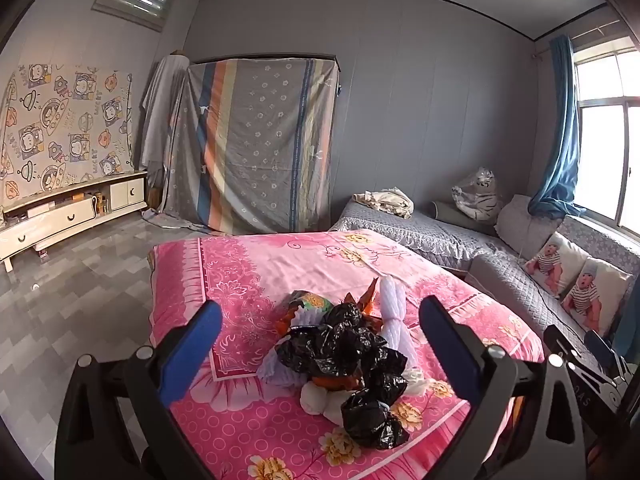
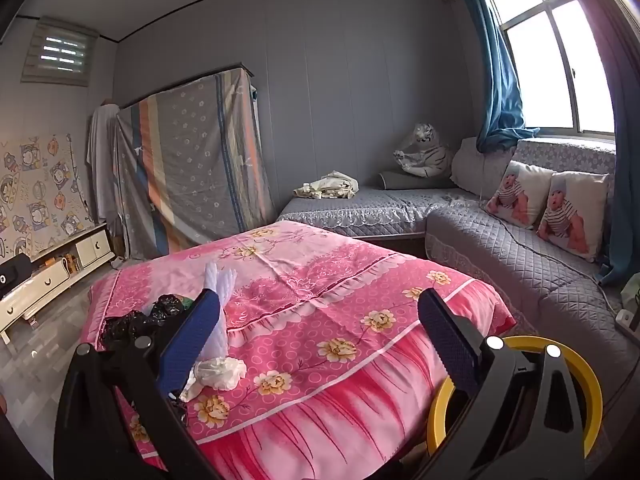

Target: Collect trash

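Trash pile of black bags and white foam wraps is heaped on the pink-sheeted surface, squarely framed for pickup by the left gripper, fingers spread and empty; the right gripper, likewise spread, is held nearer the yellow-rimmed bin.

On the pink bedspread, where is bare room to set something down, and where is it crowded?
Free: the far half of the bedspread beyond the trash pile, toward the striped sheet; also its sofa-side part. Crowded: the near middle, where black bags, foam netting and tissue bunch together.
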The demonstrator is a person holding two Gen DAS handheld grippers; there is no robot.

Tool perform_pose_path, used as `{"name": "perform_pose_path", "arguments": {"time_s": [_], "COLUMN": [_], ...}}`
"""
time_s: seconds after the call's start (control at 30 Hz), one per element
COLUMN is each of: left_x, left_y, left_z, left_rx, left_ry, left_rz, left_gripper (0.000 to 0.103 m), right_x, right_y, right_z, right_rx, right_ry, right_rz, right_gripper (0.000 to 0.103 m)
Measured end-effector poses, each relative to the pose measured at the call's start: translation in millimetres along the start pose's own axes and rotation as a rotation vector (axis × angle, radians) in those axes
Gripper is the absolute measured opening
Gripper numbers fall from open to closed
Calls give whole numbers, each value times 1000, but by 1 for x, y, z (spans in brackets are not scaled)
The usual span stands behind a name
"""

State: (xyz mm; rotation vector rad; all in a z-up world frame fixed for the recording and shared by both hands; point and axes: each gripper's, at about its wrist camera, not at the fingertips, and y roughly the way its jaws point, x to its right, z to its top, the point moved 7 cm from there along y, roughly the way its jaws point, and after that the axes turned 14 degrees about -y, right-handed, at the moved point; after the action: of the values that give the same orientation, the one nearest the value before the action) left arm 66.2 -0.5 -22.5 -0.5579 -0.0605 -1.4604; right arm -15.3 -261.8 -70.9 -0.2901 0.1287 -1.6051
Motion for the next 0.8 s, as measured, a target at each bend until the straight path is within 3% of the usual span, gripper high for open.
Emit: {"name": "perform_pose_path", "arguments": {"time_s": [0.8], "left_x": [1], "left_y": [1], "left_z": [-1], "left_rx": [-17], "left_ry": [9], "left_rz": [0], "left_gripper": [95], "right_x": [-3], "right_y": [7], "right_z": [-2], "right_rx": [-7], "right_ry": [-3], "right_rz": [3], "right_gripper": [95]}}
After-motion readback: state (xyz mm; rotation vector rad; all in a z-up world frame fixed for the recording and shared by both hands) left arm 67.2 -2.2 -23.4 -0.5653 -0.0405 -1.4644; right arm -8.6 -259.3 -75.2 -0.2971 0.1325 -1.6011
